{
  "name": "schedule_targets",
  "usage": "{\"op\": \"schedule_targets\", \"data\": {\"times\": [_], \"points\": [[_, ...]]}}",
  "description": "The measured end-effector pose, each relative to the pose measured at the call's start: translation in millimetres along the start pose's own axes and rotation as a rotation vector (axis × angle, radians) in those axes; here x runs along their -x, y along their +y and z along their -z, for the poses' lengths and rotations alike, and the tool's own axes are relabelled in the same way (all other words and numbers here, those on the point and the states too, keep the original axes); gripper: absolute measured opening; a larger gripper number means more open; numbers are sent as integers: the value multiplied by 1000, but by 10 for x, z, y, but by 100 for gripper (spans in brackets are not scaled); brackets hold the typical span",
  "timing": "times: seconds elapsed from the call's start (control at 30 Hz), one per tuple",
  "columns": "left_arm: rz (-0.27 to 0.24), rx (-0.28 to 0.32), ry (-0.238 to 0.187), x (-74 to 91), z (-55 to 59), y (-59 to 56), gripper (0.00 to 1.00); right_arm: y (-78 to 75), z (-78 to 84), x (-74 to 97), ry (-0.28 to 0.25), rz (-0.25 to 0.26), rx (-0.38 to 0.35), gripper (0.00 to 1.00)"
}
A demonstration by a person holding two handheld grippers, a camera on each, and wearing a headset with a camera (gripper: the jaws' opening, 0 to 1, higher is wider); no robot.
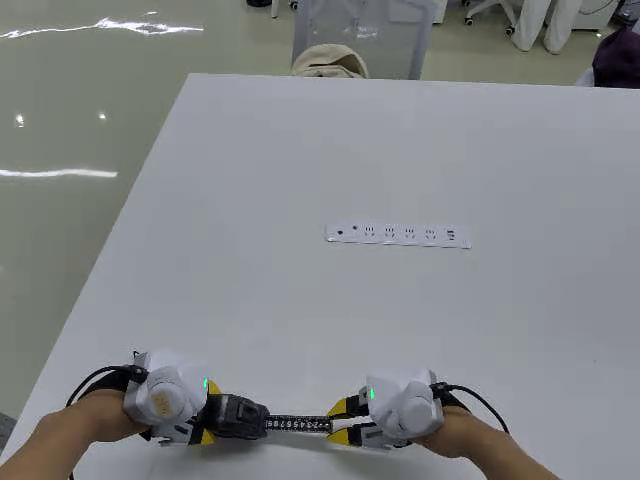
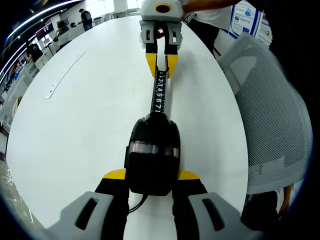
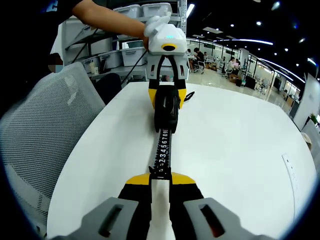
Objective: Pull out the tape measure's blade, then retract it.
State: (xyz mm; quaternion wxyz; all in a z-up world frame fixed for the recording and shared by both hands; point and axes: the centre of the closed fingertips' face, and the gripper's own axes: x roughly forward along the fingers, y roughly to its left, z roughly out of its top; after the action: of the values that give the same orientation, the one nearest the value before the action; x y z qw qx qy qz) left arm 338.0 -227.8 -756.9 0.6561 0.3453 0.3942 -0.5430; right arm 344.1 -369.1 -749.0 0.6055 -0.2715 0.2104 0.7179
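My left tongs (image 2: pixel 151 175) clamp the case (image 2: pixel 152 147); right tongs (image 3: pixel 160 177) pinch the blade (image 3: pixel 163 147) end. If that pinch slips, the blade could whip back.

Tape measure: black plastic case (image 1: pixel 240 417) (image 2: pixel 152 157) (image 3: pixel 166 107), silver-banded — near, at left; narrow black blade (image 1: pixel 298 424) (image 2: pixel 159 92) (image 3: pixel 162 150) with white numerals — drawn out a short way rightward, straight and level.

Bright, even overhead light; glare streaks the floor (image 1: pixel 70 120).
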Motion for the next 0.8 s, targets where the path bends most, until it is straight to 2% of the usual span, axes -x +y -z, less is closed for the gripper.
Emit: {"op": "schedule_targets", "data": {"times": [0.8], "points": [[1, 1, 2, -1, -9, 1, 29, 21, 95, 131, 8, -4, -3, 10]]}}
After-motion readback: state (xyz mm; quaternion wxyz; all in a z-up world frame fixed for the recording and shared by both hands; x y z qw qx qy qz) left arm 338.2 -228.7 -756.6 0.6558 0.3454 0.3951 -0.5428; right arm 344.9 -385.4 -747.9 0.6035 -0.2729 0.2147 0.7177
